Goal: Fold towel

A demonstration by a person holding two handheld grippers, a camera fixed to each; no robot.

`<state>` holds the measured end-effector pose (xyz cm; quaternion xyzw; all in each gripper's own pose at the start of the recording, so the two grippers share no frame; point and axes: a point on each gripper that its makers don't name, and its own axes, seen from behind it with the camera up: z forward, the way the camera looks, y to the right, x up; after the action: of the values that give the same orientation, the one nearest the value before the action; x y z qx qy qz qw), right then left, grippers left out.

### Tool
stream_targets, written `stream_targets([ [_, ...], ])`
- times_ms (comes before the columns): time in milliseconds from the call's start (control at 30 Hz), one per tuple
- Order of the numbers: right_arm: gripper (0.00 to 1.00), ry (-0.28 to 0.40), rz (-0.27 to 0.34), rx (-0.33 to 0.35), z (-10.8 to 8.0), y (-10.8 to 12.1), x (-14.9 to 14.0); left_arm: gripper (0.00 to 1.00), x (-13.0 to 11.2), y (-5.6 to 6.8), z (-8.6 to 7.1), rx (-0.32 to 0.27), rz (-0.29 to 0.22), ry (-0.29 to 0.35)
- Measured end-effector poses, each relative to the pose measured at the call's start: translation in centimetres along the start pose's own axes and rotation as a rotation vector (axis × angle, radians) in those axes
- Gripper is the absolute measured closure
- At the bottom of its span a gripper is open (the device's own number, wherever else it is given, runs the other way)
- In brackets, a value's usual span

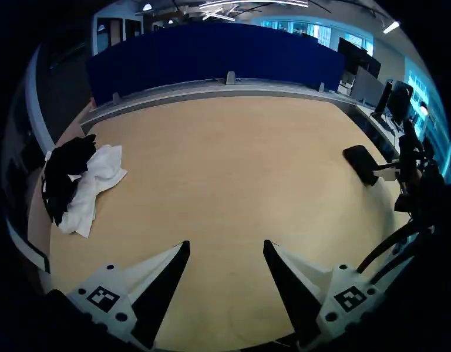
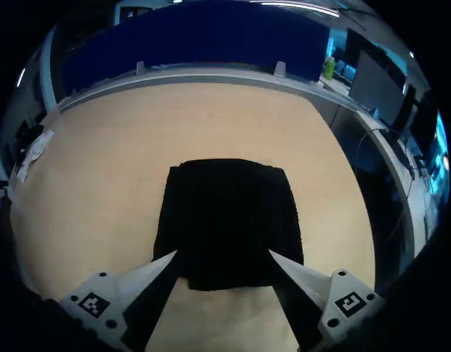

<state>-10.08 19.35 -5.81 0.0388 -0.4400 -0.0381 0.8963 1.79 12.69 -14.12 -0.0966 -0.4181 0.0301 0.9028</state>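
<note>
- Right gripper view: the black towel lies flat on the surface, near-square, with one edge facing the divider. The right gripper has its fingers spread over the towel's opposite edge.
- Left gripper view: the left gripper has its fingers spread over bare surface, and cloths are piled nearer the divider.

The table is pale wood, smooth and matt. The black towel is soft, matt cloth. The white towel is cloth too. The fingers are smooth white plastic with matt black insides.
</note>
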Motion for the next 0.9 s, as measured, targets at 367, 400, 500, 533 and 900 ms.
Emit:
stream_targets([
  [367,0.0,0.014,0.035,-0.007,0.8,0.2,0.3,0.07,0.0,-0.1,0.1,-0.001,0.004,-0.002],
  [400,0.0,0.024,0.036,-0.009,0.6,0.3,0.8,0.07,0.1,-0.1,0.2,-0.001,0.003,-0.001],
  [500,0.0,0.071,0.04,-0.015,-0.1,0.7,3.0,0.07,0.2,-0.2,0.2,0.0,-0.001,0.002],
  [533,0.0,0.082,0.042,-0.014,-0.1,0.9,3.7,0.07,0.2,-0.3,0.2,0.001,-0.002,0.002],
  [900,0.0,0.123,0.027,0.017,2.9,1.5,9.1,0.07,0.1,-0.6,0.0,0.016,-0.006,0.0],
])
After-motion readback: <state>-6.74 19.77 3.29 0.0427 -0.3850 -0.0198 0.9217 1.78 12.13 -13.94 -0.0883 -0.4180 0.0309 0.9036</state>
